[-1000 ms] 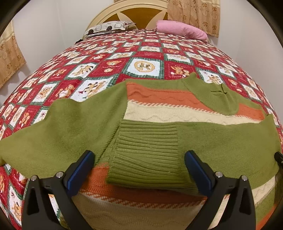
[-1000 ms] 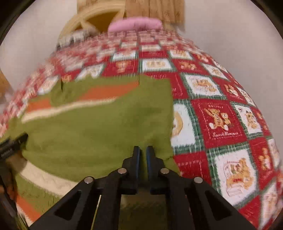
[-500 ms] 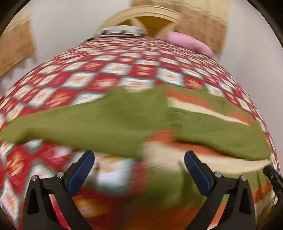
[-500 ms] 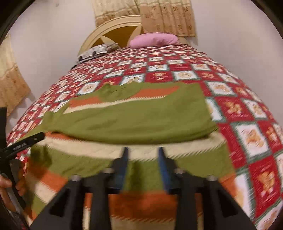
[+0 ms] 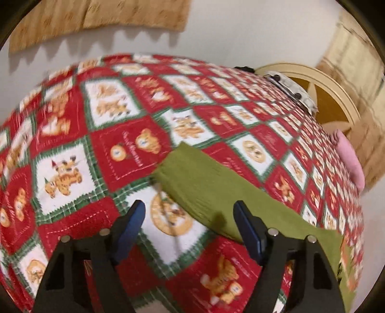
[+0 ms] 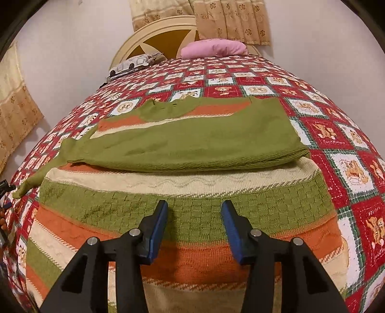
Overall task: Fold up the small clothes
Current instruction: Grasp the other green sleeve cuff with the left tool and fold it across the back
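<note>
A striped sweater (image 6: 187, 197) in green, orange and cream lies flat on the bed quilt (image 6: 346, 144). One green sleeve (image 6: 197, 142) is folded across its chest. The other green sleeve (image 5: 211, 190) lies stretched out to the side on the quilt. My left gripper (image 5: 190, 224) is open and empty, just above that sleeve near its cuff end. My right gripper (image 6: 193, 216) is open and empty over the sweater's lower body. The left gripper's edge shows at the far left of the right wrist view (image 6: 4, 187).
The red, white and green bear quilt (image 5: 72, 168) covers the whole bed. A pink pillow (image 6: 214, 48) and a patterned pillow (image 6: 134, 63) lie by the cream headboard (image 6: 156, 36). Walls and beige curtains (image 6: 228, 19) surround the bed.
My right gripper let go of the folded sleeve, opened, and drew back over the sweater's body. My left gripper swung left from the sweater's middle to the outstretched sleeve, staying open.
</note>
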`<state>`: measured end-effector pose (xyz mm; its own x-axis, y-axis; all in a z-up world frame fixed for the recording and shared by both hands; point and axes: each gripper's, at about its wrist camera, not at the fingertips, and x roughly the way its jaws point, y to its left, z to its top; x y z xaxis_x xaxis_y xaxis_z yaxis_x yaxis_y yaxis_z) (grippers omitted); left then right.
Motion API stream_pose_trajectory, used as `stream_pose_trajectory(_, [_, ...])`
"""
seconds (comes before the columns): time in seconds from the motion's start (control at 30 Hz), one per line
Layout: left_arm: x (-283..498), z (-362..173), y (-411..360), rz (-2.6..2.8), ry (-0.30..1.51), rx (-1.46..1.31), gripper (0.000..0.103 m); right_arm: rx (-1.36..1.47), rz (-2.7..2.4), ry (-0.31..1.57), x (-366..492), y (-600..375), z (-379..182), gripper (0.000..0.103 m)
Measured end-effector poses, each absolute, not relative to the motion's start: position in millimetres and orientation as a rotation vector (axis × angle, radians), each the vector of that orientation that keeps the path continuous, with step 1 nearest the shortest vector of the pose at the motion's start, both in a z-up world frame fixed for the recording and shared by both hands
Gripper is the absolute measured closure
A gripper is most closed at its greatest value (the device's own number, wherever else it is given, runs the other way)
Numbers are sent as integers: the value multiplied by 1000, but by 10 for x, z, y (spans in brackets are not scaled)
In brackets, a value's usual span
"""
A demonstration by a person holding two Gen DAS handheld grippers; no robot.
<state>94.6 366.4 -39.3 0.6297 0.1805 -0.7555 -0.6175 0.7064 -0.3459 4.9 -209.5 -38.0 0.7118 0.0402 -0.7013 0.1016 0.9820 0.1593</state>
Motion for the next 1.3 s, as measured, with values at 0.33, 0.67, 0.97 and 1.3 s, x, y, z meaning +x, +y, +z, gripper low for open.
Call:
stream_pose_trajectory(0.33, [1049, -459, 3699, 435, 696, -664, 39, 163, -51, 793, 66, -2069, -397, 55])
stream_pose_trajectory(0.67, [1465, -157, 3474, 354, 694, -567, 96, 155, -56, 794, 60, -2059, -400, 55])
stream_pose_trajectory(0.97, [1707, 1033, 1869, 34, 535, -278, 96, 170, -54, 787, 62, -2087, -398, 55])
stream_pose_trajectory(1.3, [1620, 552, -394, -331, 635, -46, 96, 210, -37, 777, 48, -2147, -401, 55])
